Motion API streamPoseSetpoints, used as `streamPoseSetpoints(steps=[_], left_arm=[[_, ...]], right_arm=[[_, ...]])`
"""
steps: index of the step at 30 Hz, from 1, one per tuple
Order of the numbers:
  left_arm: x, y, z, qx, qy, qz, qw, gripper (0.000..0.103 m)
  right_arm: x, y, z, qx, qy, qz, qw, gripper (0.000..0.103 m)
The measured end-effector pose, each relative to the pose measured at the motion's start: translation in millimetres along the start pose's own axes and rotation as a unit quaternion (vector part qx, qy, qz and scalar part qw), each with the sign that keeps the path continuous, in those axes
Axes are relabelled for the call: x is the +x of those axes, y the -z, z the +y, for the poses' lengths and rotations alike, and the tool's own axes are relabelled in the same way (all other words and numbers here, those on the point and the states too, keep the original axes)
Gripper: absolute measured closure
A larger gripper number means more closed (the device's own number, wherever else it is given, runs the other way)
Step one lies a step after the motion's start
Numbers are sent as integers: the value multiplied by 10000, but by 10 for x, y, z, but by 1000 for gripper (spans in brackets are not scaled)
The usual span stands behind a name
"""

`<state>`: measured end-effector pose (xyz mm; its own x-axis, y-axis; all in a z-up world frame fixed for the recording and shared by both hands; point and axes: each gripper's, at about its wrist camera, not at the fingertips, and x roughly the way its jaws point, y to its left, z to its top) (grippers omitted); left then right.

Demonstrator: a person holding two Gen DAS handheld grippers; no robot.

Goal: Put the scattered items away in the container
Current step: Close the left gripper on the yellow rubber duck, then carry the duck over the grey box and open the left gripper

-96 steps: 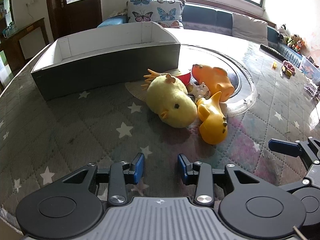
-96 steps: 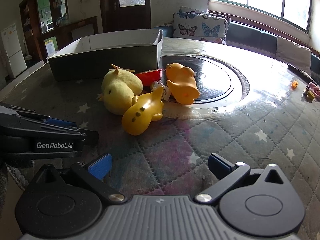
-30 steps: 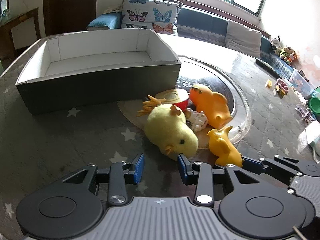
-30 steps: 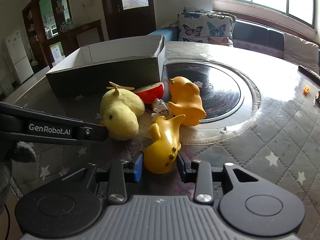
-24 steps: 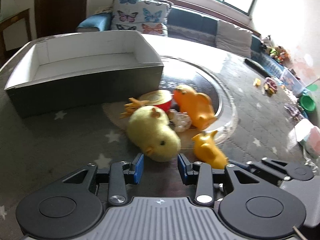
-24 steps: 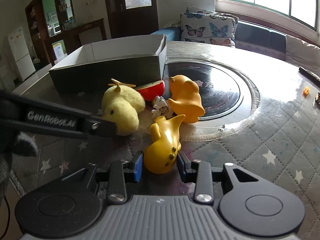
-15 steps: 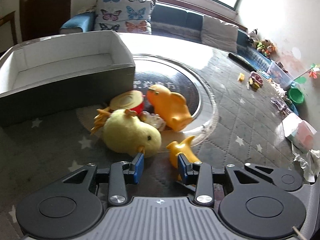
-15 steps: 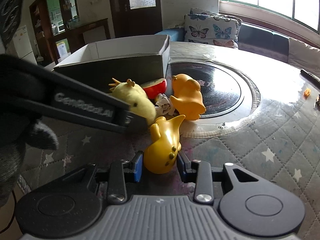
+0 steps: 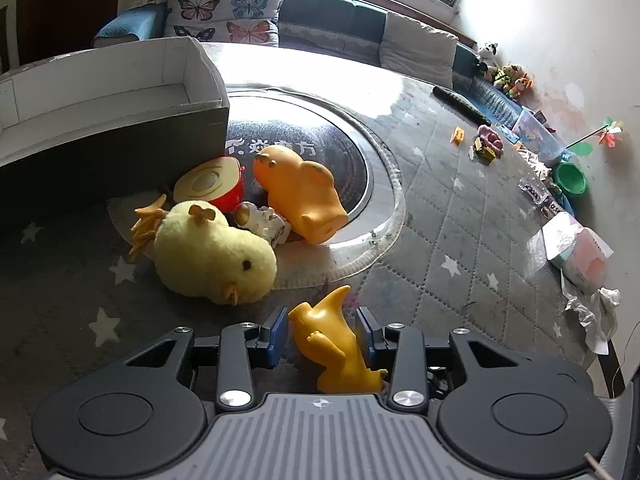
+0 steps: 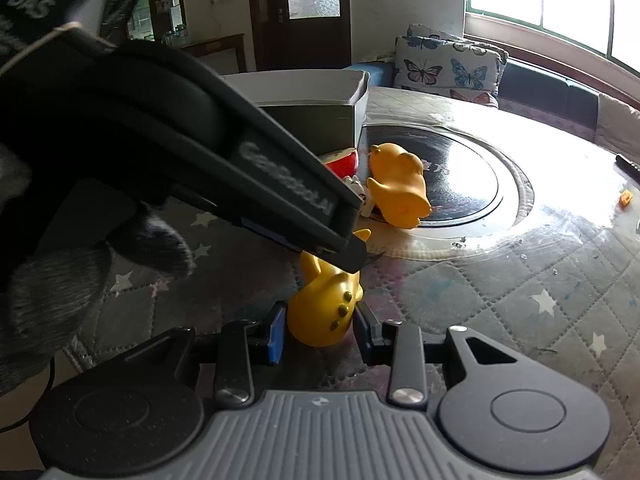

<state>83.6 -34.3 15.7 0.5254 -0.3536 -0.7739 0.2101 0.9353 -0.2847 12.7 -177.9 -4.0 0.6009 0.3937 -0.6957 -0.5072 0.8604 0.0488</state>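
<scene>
My right gripper [image 10: 320,330] is shut on a yellow rubber toy [image 10: 326,304]. The same toy [image 9: 334,344] shows between the jaws of my left gripper [image 9: 322,330], which stand either side of it with small gaps, above the right gripper. A yellow plush chick [image 9: 208,252], an orange rubber duck [image 9: 298,194], a red apple half [image 9: 210,184] and a small white figure [image 9: 264,222] lie together on the table. The grey box with white inside [image 9: 100,108] stands behind them at the left.
A dark glass turntable [image 9: 340,152] fills the table's middle. Small toys [image 9: 486,142], a green bowl [image 9: 570,178] and crumpled paper [image 9: 592,308] lie at the right edge. A sofa with butterfly cushions [image 9: 228,12] is behind. The left gripper's body [image 10: 160,128] blocks the left of the right wrist view.
My left gripper has swung right, away from the plush chick and over the yellow rubber toy that the right gripper holds. The right gripper has stayed shut on that toy.
</scene>
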Motion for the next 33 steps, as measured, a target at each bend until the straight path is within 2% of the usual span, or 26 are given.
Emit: streamPoseSetpoints(steps=[8, 19, 26, 33], left_arm=[[61, -2, 52, -105, -49, 88, 9999, 63], [24, 8, 127, -253, 159, 15, 9996, 65], [-187, -147, 131, -212, 131, -353, 9991, 65], [-391, -538, 287, -207, -122, -851, 9961, 65]], right_arm=[[-8, 37, 54, -157, -40, -60, 9999, 69], [-43, 20, 115, -235, -33, -137, 9996, 69], [-101, -168, 144, -414, -31, -381, 9984, 69], [21, -648, 172, -710, -122, -754, 9945, 69]])
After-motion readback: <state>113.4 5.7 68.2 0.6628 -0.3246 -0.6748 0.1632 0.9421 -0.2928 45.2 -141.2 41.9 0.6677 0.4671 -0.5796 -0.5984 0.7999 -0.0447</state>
